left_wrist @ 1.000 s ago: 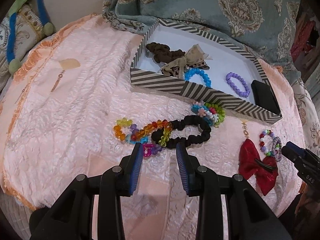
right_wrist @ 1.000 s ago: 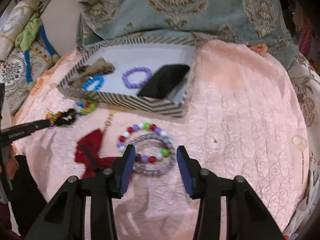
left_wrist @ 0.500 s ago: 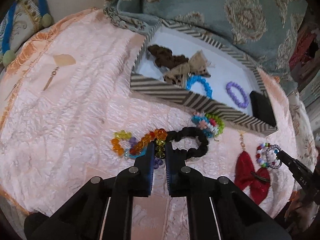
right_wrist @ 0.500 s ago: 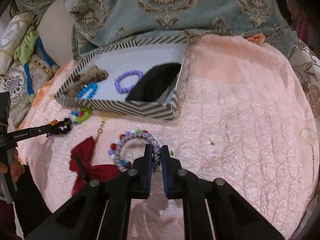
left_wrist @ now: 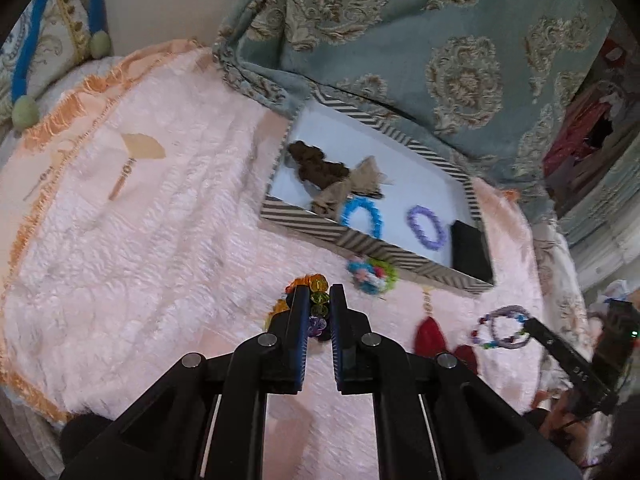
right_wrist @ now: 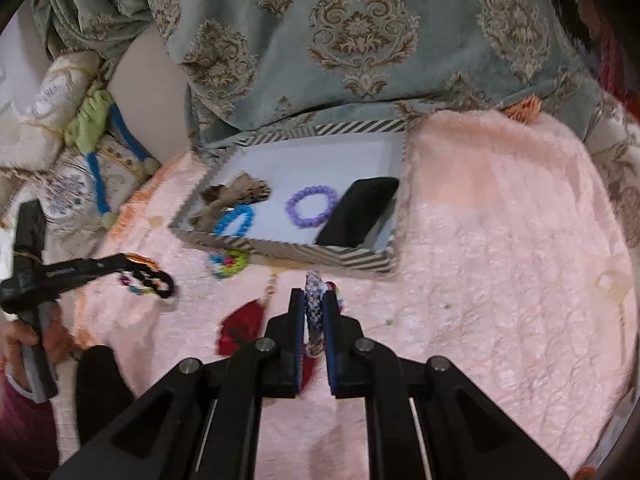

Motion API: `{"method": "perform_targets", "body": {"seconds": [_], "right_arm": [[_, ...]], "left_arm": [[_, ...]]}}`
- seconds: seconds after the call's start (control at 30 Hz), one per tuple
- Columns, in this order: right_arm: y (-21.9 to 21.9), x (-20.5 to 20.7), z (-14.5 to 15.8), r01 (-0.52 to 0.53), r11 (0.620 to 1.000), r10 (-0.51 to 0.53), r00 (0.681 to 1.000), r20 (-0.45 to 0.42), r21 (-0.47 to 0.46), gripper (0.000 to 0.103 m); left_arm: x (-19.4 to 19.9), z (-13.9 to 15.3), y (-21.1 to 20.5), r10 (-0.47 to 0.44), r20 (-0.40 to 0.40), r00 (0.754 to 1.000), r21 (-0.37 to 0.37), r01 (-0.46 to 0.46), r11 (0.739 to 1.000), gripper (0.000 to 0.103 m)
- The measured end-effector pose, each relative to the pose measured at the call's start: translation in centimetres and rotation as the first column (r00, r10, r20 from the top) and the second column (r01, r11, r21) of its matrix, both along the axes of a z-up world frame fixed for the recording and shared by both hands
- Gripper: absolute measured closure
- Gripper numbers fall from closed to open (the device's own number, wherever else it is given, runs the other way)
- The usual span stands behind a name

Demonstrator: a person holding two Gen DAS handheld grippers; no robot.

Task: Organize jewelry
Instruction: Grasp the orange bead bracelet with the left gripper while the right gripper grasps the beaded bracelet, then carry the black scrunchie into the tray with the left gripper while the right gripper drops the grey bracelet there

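My left gripper (left_wrist: 319, 294) is shut on a multicoloured glass-bead bracelet (left_wrist: 316, 300), lifted off the pink cloth; a black scrunchie (right_wrist: 160, 280) hangs with it in the right wrist view. My right gripper (right_wrist: 313, 298) is shut on a purple woven bracelet (right_wrist: 313, 308), with a beaded bracelet (left_wrist: 486, 336) tangled in it, held above the cloth. The striped box (left_wrist: 304, 224) (right_wrist: 280, 248) lies ahead and holds a blue bracelet (left_wrist: 360, 212), a purple bracelet (right_wrist: 312, 210), a brown scrunchie (left_wrist: 316, 164), a tan bow (left_wrist: 352, 184) and a black case (right_wrist: 356, 216).
A pastel beaded bracelet (left_wrist: 372, 274) (right_wrist: 230, 264) lies by the box's near wall. A red bow (left_wrist: 430, 334) (right_wrist: 244, 326) and a gold earring (left_wrist: 427, 300) lie on the pink cloth (left_wrist: 140, 240). A teal patterned cushion (right_wrist: 340, 40) stands behind the box.
Both grippers closed on their bracelets, then lifted them off the cloth and carried them toward the box. The black scrunchie rose with the left bracelet.
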State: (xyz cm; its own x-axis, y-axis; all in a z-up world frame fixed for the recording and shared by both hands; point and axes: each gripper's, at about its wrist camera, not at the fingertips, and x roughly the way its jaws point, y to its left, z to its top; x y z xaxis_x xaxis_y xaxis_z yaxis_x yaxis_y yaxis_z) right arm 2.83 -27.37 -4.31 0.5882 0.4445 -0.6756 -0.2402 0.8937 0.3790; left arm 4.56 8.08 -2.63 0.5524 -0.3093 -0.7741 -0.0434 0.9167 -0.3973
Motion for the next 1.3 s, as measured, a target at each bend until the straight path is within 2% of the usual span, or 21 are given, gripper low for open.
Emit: {"method": "perform_targets", "body": {"seconds": [0.07, 0.17, 0.33, 0.5, 0.63, 0.73, 0.8, 0.87, 0.93, 1.0, 1.07, 1.17, 1.3], "right_arm": [[0.0, -0.2, 0.0, -0.003, 1.0, 0.003, 1.0, -0.003, 0.014, 0.094], [-0.3, -0.1, -0.9, 0.025, 0.999, -0.027, 0.999, -0.031, -0.038, 0.094], [-1.7, 0.0, -2.8, 0.088, 0.985, -0.101, 0.991, -0.084, -0.148, 0.094], [-3.8, -0.3, -2.9, 0.142, 0.983, -0.154, 0.983, -0.097, -0.118, 0.093], [-4.1, -0.2, -3.0, 0.14, 0.981, -0.153, 0.983, -0.098, -0.131, 0.092], [-3.9, 0.1, -3.7, 0.137, 0.98, -0.153, 0.982, -0.112, -0.143, 0.086], [-3.7, 0.3, -4.3, 0.127, 0.979, -0.149, 0.981, -0.126, -0.161, 0.076], [-3.5, 0.5, -5.0, 0.119, 0.975, -0.146, 0.98, -0.136, -0.187, 0.075], [-3.4, 0.5, -5.6, 0.113, 0.976, -0.141, 0.979, -0.147, -0.188, 0.075], [-3.5, 0.4, -6.0, 0.11, 0.98, -0.135, 0.979, -0.15, -0.166, 0.078], [-3.6, 0.2, -5.8, 0.114, 0.98, -0.136, 0.982, -0.132, -0.162, 0.091], [-3.7, -0.1, -4.9, 0.114, 0.981, -0.132, 0.986, -0.106, -0.159, 0.094], [-4.0, -0.3, -3.4, 0.124, 0.983, -0.135, 0.988, -0.074, -0.138, 0.095]], "left_arm": [[-0.3, 0.2, -0.2, 0.001, 0.007, 1.0, 0.006, -0.001, 1.0, 0.103], [-0.4, -0.2, -0.5, 0.005, -0.006, 1.0, 0.025, -0.004, 1.0, 0.103], [-0.7, -0.9, -0.5, 0.0, -0.027, 1.0, 0.008, 0.0, 1.0, 0.103], [-0.8, -0.3, -0.5, 0.001, -0.015, 1.0, -0.015, -0.001, 1.0, 0.103], [-0.9, 0.4, -0.7, 0.007, 0.008, 1.0, 0.003, -0.007, 1.0, 0.103], [-1.0, 0.1, -0.1, 0.02, -0.002, 1.0, 0.004, -0.02, 1.0, 0.103], [-1.0, -0.4, 0.3, 0.028, -0.017, 0.999, 0.011, -0.028, 1.0, 0.103], [-1.0, -1.1, 0.9, 0.049, -0.04, 0.998, 0.024, -0.048, 0.999, 0.103], [-1.0, -2.1, 1.6, 0.068, -0.073, 0.995, 0.017, -0.067, 0.998, 0.099], [-0.9, -3.0, 1.9, 0.074, -0.1, 0.992, 0.008, -0.073, 0.997, 0.098], [-0.9, -3.7, 2.1, 0.08, -0.12, 0.99, 0.0, -0.081, 0.997, 0.098], [-0.8, -4.0, 1.7, 0.06, -0.121, 0.991, -0.022, -0.064, 0.998, 0.098], [-0.4, -3.7, 0.7, 0.029, -0.11, 0.993, 0.003, -0.029, 1.0, 0.098]]}}
